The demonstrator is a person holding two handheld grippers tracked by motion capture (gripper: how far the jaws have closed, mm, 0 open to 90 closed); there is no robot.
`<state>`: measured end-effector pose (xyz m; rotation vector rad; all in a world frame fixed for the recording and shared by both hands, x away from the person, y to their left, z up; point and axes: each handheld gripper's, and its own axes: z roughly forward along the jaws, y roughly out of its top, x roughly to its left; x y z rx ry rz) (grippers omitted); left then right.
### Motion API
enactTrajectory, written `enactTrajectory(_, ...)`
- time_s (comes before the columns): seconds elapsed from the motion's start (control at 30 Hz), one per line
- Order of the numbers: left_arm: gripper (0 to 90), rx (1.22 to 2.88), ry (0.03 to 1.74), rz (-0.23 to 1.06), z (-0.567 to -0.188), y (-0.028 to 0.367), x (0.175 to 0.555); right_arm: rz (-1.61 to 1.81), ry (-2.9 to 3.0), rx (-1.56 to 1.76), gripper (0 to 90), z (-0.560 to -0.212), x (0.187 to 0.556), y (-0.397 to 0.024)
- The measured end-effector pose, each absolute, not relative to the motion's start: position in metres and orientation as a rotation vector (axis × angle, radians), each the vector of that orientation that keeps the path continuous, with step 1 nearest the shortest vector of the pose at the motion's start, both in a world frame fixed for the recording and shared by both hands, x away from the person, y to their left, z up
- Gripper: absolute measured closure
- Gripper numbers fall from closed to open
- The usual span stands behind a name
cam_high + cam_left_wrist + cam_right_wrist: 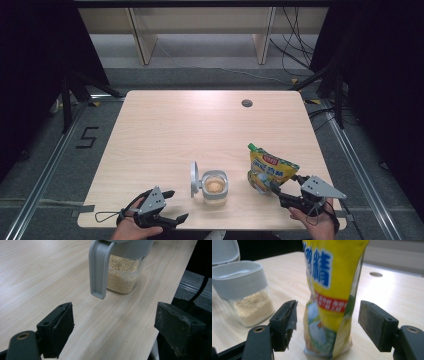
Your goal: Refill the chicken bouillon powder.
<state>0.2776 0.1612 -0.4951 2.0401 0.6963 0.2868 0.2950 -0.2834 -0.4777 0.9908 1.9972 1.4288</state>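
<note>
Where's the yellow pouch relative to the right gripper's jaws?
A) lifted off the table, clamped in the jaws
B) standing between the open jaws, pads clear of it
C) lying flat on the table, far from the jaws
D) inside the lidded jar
B: in the right gripper view the yellow pouch stands upright on the table between the right gripper jaws, with a gap to the pad on each side.

pale wooden table (175,130), round grommet hole (246,103), shelving behind (200,30)
</note>
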Motion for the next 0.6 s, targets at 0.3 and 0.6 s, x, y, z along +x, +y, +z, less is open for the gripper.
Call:
enactTrajectory(0.3, 15.2, 2.036, 0.698, 0.285, -0.495, 0.161, 0.277, 1.377, 2.039, 1.035, 29.9, -0.478, 0.281, -0.282)
enactTrajectory(0.6, 15.2, 2.056, 0.670, 0.302, -0.494, 0.163, 0.279, 1.315, 2.057, 1.057, 20.2, -0.478, 0.273, -0.285)
